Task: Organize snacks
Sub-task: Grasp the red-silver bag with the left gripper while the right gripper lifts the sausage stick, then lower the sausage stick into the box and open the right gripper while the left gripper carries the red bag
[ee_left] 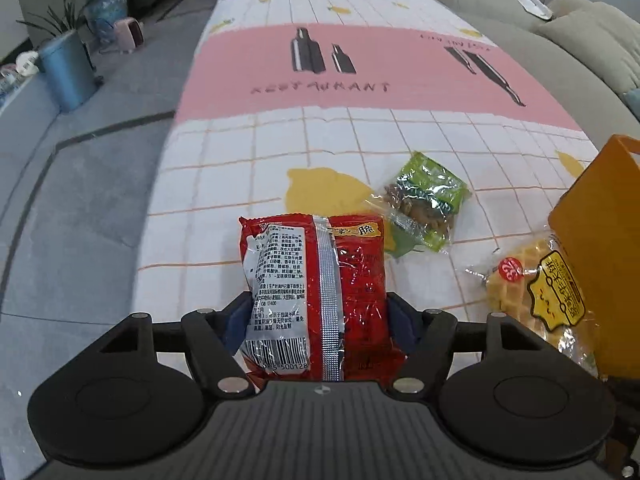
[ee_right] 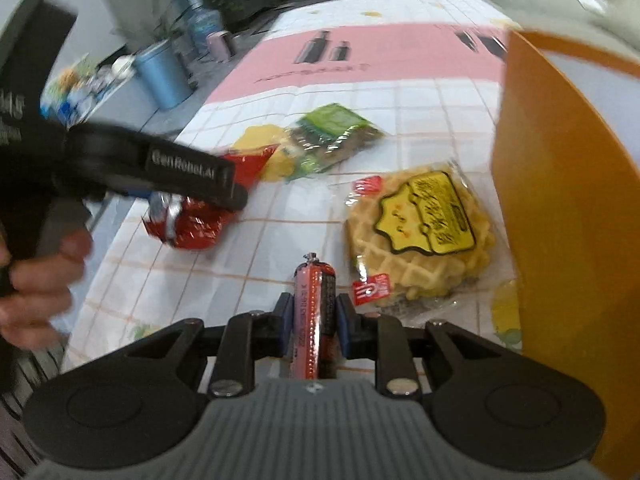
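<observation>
My left gripper (ee_left: pixel 318 314) is shut on a red snack packet (ee_left: pixel 316 292) and holds it above the table; the packet also shows in the right wrist view (ee_right: pixel 192 224) under the left gripper's body. My right gripper (ee_right: pixel 314 314) is shut on a red sausage stick (ee_right: pixel 314 312). A waffle pack (ee_right: pixel 420 236) with a yellow label lies beside an orange box (ee_right: pixel 568 208); both also show in the left wrist view, the waffle pack (ee_left: pixel 532 300) and the orange box (ee_left: pixel 600 248). A green snack packet (ee_left: pixel 428 200) lies further out, also in the right wrist view (ee_right: pixel 332 136).
The table carries a checked cloth with a pink band (ee_left: pixel 340 72). A grey sofa (ee_left: pixel 560 40) runs along its right side. A blue bin (ee_left: pixel 68 68) and plants stand on the floor at the left. A hand (ee_right: pixel 36 272) holds the left gripper.
</observation>
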Motion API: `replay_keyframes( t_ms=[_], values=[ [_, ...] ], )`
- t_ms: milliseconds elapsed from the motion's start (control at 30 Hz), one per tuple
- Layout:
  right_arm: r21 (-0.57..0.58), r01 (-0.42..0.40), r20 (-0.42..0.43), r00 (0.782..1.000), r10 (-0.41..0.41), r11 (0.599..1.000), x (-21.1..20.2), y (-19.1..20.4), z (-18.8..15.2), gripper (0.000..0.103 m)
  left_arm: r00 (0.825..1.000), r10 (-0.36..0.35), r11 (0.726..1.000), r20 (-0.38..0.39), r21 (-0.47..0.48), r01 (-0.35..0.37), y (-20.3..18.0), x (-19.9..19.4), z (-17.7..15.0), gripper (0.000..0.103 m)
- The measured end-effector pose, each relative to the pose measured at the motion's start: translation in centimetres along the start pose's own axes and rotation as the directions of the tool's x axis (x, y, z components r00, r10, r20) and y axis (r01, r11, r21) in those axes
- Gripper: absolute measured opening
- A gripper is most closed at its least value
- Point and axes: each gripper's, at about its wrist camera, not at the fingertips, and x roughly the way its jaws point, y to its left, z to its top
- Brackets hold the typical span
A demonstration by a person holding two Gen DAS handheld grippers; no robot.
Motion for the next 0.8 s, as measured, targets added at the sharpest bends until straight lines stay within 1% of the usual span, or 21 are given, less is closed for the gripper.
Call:
replay_keyframes(
  t_ms=[33, 100, 267, 367, 433, 567, 667, 800],
  values=[
    [-0.036, 0.006, 0.004, 1.0, -0.006, 0.999, -0.2, 0.5, -0.1, 0.021, 1.0, 0.003, 1.0, 0.009, -0.003, -0.003, 0.3, -0.5, 0.0, 0.08],
    [-0.056, 0.007, -0.002, 1.0, -0.008, 0.998, -0.4, 1.2, 0.0, 0.021, 1.0, 0.003, 1.0, 0.029, -0.008, -0.003, 0.8, -1.7, -0.1, 0.08],
    [-0.011, -0.047, 0.017, 0.999, 0.047, 0.999, -1.8, 1.6, 0.4, 0.021, 0.995, -0.02, 0.999, 0.099, -0.048, 0.025, 2.1, -5.0, -0.4, 0.08],
    [0.001, -0.056, 0.045, 0.997, 0.056, 0.998, -3.2, 1.6, 0.9, 0.021, 0.988, -0.048, 0.996, 0.145, -0.07, 0.058, 2.6, -6.7, -0.8, 0.08],
    [0.022, -0.078, 0.066, 0.995, 0.076, 0.997, -4.4, 1.2, 1.3, 0.021, 0.982, -0.073, 0.992, 0.174, -0.086, 0.089, 2.9, -7.7, -0.9, 0.08],
    [0.063, -0.116, 0.118, 0.987, 0.108, 0.991, -7.0, 0.5, 2.3, 0.021, 0.959, -0.129, 0.982, 0.251, -0.102, 0.159, 2.9, -9.5, -0.7, 0.08],
    [0.078, -0.121, 0.166, 0.98, 0.106, 0.99, -9.5, -0.1, 3.0, 0.021, 0.944, -0.172, 0.972, 0.281, -0.108, 0.209, 2.5, -10.6, -0.2, 0.08],
    [0.103, -0.118, 0.222, 0.971, 0.093, 0.988, -12.7, -1.5, 3.8, 0.021, 0.917, -0.246, 0.951, 0.314, -0.103, 0.29, 1.8, -11.9, 0.1, 0.08]
  ],
)
